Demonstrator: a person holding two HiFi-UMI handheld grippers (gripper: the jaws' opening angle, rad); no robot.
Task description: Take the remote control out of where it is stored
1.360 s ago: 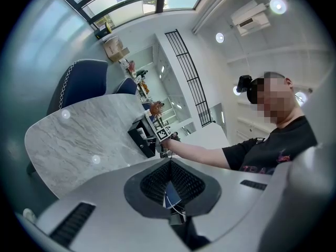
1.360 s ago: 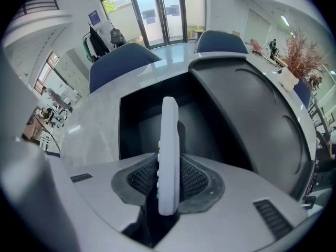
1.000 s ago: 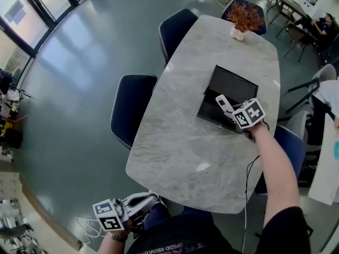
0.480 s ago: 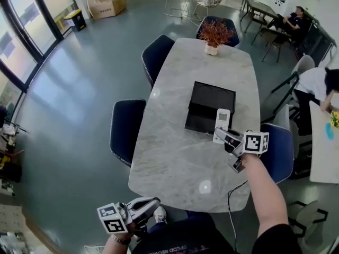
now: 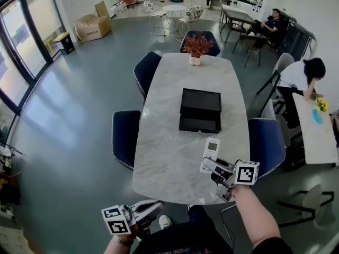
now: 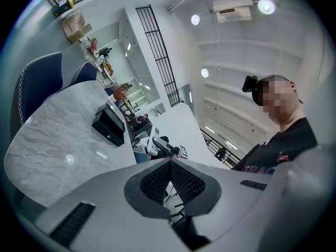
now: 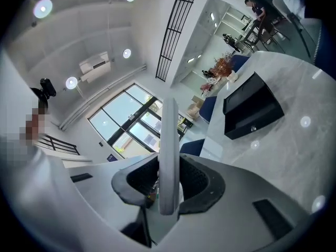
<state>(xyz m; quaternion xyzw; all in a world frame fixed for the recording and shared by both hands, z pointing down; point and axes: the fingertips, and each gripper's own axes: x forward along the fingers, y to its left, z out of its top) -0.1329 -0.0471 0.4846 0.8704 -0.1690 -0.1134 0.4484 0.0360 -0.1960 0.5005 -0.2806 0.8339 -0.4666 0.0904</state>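
We pinch remote (image 5: 211, 152) in right hand-held gripper (image 5: 212, 165), lifted over near desk (image 5: 167, 142) edge, well apart from black box (image 5: 200, 110); we judge it taken out. Left hand-held gripper (image 5: 152, 207) pressed together, empty, unneeded.

One remote control (image 5: 211, 151), one black box (image 5: 201, 110), one table (image 5: 169, 142), one potted plant (image 5: 196, 47), four blue chairs (image 5: 126, 136).
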